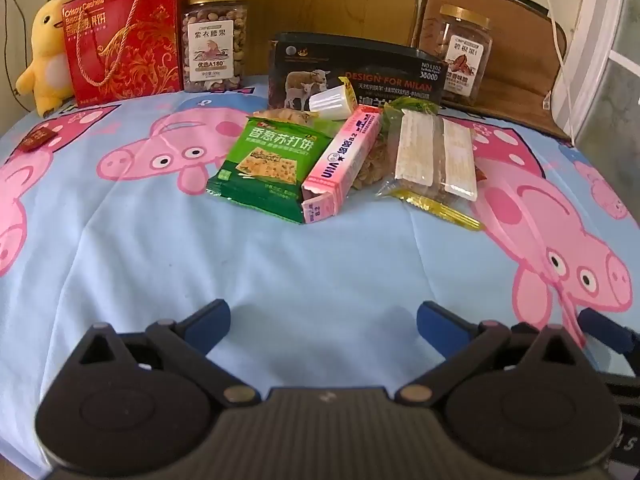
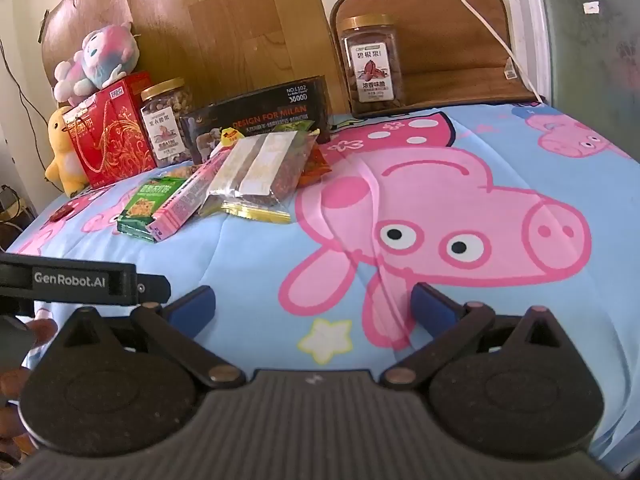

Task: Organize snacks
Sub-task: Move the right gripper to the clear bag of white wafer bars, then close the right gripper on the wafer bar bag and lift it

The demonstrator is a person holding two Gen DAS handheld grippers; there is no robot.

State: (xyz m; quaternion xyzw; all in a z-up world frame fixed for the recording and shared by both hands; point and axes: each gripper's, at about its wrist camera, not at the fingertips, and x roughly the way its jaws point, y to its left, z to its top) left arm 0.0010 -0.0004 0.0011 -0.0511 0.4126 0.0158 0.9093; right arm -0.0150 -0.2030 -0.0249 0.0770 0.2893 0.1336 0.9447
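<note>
A heap of snacks lies mid-bed: a green cracker packet (image 1: 262, 168) (image 2: 140, 210), a pink box (image 1: 344, 160) (image 2: 188, 200) leaning on it, a clear bag with white labels (image 1: 434, 158) (image 2: 260, 168) and a small white tub (image 1: 332, 100). Behind them a black box (image 1: 356, 70) (image 2: 256, 116) stands on edge. My left gripper (image 1: 323, 320) hovers open over bare quilt, well short of the heap. My right gripper (image 2: 312, 302) is open too, nothing between its fingers, with the heap far off to its upper left. The left gripper's body (image 2: 72, 278) shows at the right wrist view's left edge.
A red gift box (image 1: 124, 40) (image 2: 110, 136), a cashew jar (image 1: 216, 40) (image 2: 166, 124) and plush toys (image 1: 44, 64) (image 2: 96, 64) line the back left. A pecan jar (image 1: 466, 54) (image 2: 372, 64) stands before a brown cushion (image 2: 440, 40). A small red packet (image 1: 38, 138) lies far left on the pig-print quilt (image 1: 280, 264).
</note>
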